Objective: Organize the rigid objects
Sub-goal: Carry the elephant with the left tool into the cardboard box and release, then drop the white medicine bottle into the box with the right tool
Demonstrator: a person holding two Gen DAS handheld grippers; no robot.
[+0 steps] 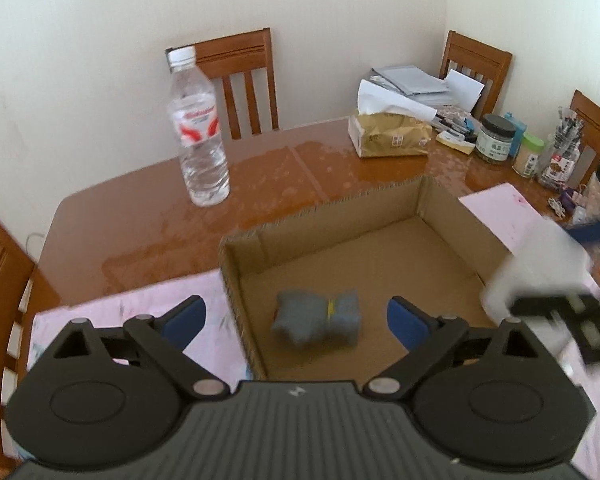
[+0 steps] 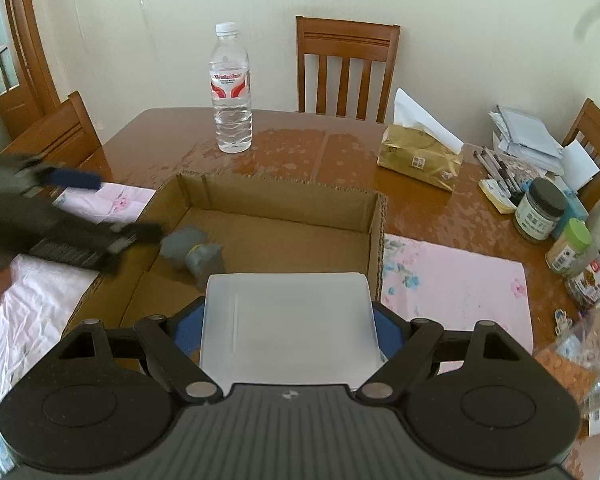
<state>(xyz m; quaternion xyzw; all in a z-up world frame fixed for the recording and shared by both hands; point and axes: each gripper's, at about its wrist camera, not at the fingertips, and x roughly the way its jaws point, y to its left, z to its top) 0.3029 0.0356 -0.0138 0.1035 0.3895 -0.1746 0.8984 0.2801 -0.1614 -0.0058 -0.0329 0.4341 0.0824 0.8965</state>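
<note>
Right gripper (image 2: pixel 288 320) fingers clamp white box (image 2: pixel 288 320) over near edge of cardboard tray (image 2: pixel 284 196) — open floor lies straight ahead. Left gripper (image 1: pixel 296 316) spread wide, empty, above grey bundle (image 1: pixel 316 316) inside tray.

Open-topped brown corrugated cardboard box (image 2: pixel 374 220), flaps cut away with ragged edges, sits flat on the wooden table (image 2: pixel 340 148) near its front edge, resting partly on a pink floral cloth (image 2: pixel 460 284).

Small grey dumbbell-shaped object with a yellow band at its waist (image 1: pixel 318 316) lies on its side on the box floor, close to the left wall and toward the near end.

White, smooth, rectangular box-like object (image 2: pixel 288 324) is clamped between the blue pads of the right gripper (image 2: pixel 288 332), raised above the near right part of the cardboard box. Its outline is blurred in the left wrist view.

Clear plastic water bottle with white cap and red-and-white label (image 2: pixel 231 88) stands upright near the table's far edge, apart from the cardboard box.
</note>
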